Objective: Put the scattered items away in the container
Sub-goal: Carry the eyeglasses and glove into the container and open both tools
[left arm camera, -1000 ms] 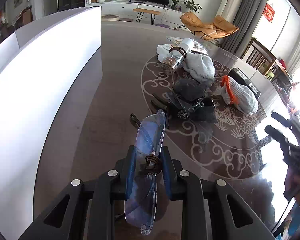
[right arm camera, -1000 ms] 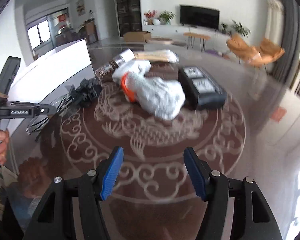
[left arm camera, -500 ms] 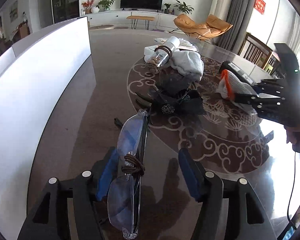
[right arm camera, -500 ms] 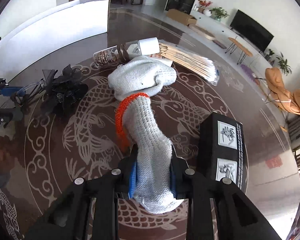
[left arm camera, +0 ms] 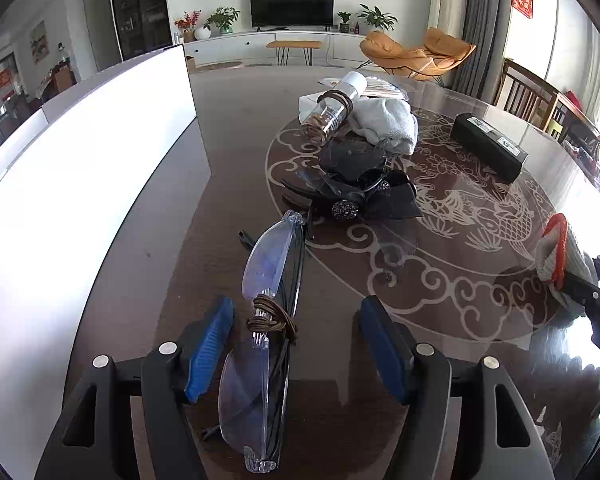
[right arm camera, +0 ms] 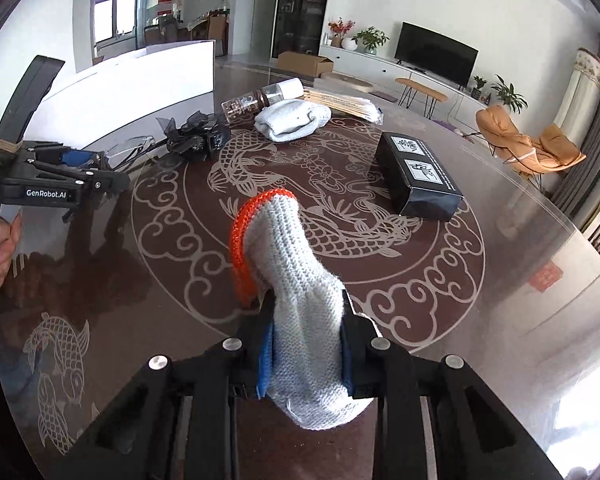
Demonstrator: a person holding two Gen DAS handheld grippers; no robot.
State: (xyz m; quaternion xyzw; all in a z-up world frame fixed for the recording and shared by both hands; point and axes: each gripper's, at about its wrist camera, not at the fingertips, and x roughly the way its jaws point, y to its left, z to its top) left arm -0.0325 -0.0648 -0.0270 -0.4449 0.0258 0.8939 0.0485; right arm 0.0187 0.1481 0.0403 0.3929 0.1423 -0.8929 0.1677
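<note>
On the dark patterned surface, near its left edge: one pair of clear-lensed glasses, folded, a brown band wound round the middle, lying flat between the blue-padded fingers of the left gripper. Fingers spread wide, neither pad touching the glasses.

Beside the glasses, to the left: white container, tall wall, interior not visible.

Beyond the glasses: black bow-shaped hair accessory with beaded centre, its tip close to the far lens. Behind it, a folded grey-white cloth item and a clear bottle with white cap, lying on its side, touching the cloth.

Far right of the surface: black rectangular box with two white labels, apart from the rest. Behind the cloth, a packet of thin wooden sticks.

Right gripper: fingers clamped on a grey knitted glove with orange cuff, held above the surface, cuff end pointing forward, well apart from the container.
</note>
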